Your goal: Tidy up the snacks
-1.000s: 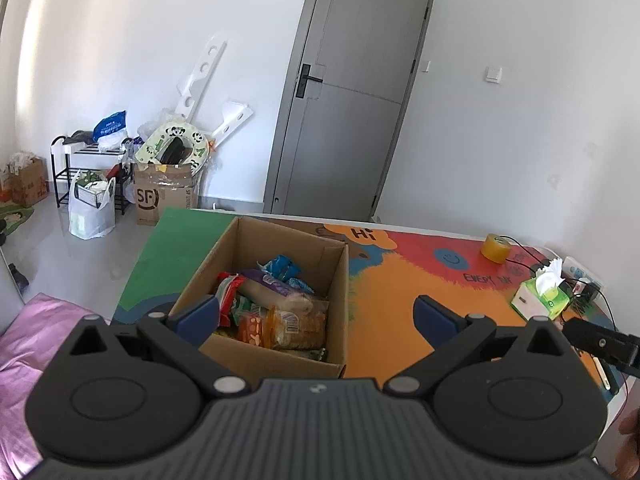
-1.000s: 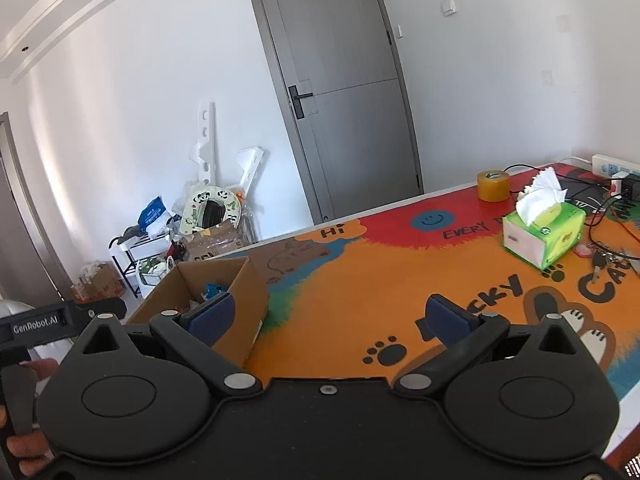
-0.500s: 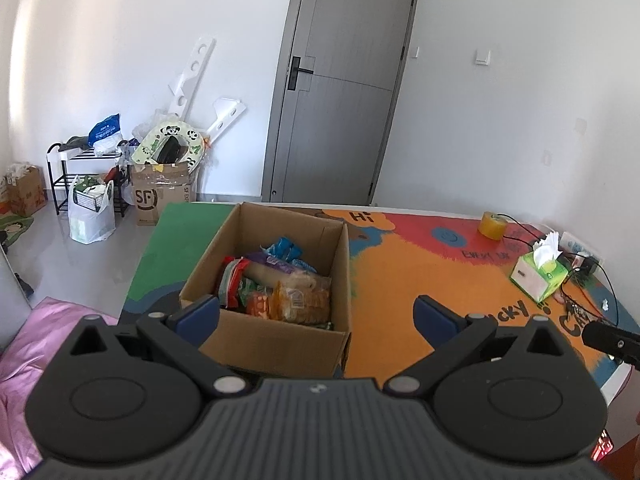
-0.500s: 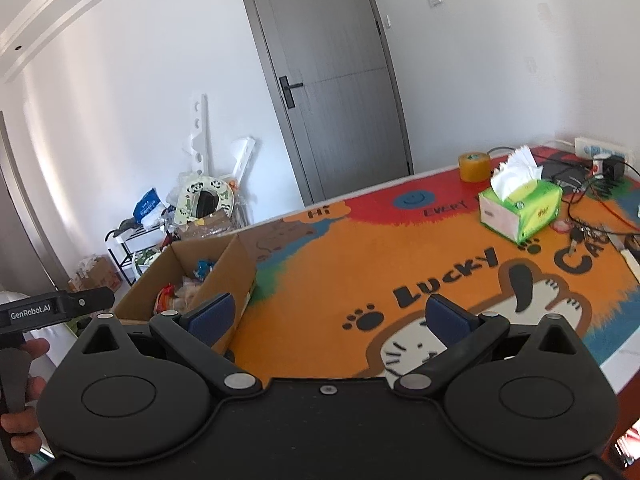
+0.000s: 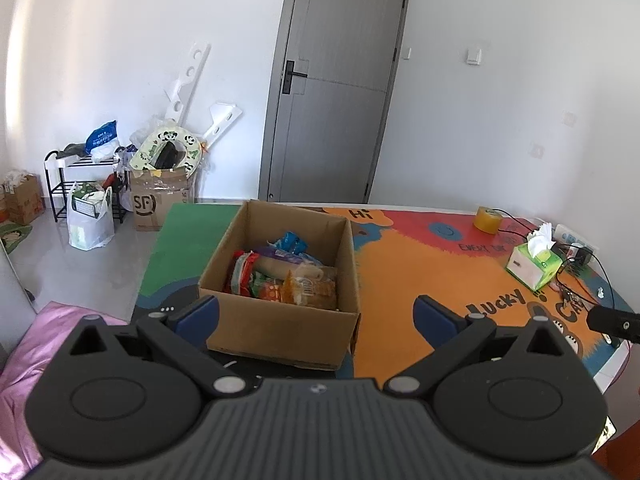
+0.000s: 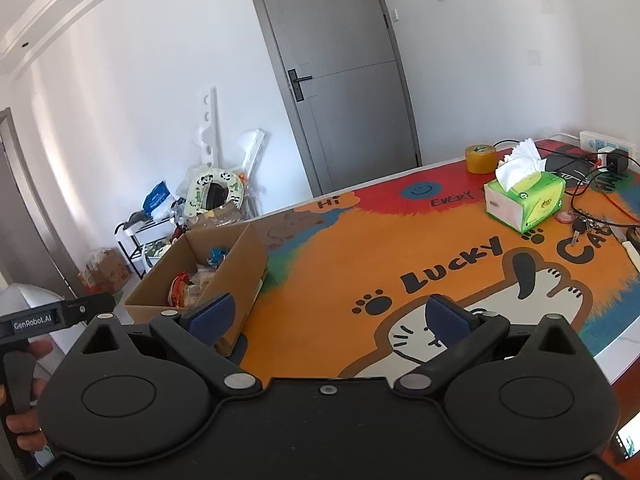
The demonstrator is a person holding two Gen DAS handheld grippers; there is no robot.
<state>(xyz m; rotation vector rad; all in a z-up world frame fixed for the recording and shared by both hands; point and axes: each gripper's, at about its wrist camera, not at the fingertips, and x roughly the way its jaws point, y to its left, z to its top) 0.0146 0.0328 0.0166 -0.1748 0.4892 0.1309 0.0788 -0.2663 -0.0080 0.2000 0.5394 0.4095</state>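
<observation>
An open cardboard box [image 5: 280,320] stands on the left part of the colourful table mat [image 5: 400,276]. Several snack packets [image 5: 280,276] lie inside it: red, orange, purple and blue wrappers. My left gripper [image 5: 316,314] is open and empty, held in front of the box's near wall. The box also shows in the right wrist view [image 6: 240,264] at the left, with snacks [image 6: 196,280] inside. My right gripper [image 6: 328,316] is open and empty above the mat's cat drawing [image 6: 460,320], to the right of the box.
A green tissue box [image 6: 524,200], a roll of yellow tape [image 6: 480,158], keys [image 6: 580,224], cables and a power strip [image 6: 604,146] sit at the table's far right. A grey door [image 5: 332,92], a shoe rack [image 5: 80,184] and floor clutter lie beyond. A pink cloth [image 5: 40,344] lies at the left.
Both grippers have drawn back and risen, so the box and the table show farther away. Both stay open and empty.
</observation>
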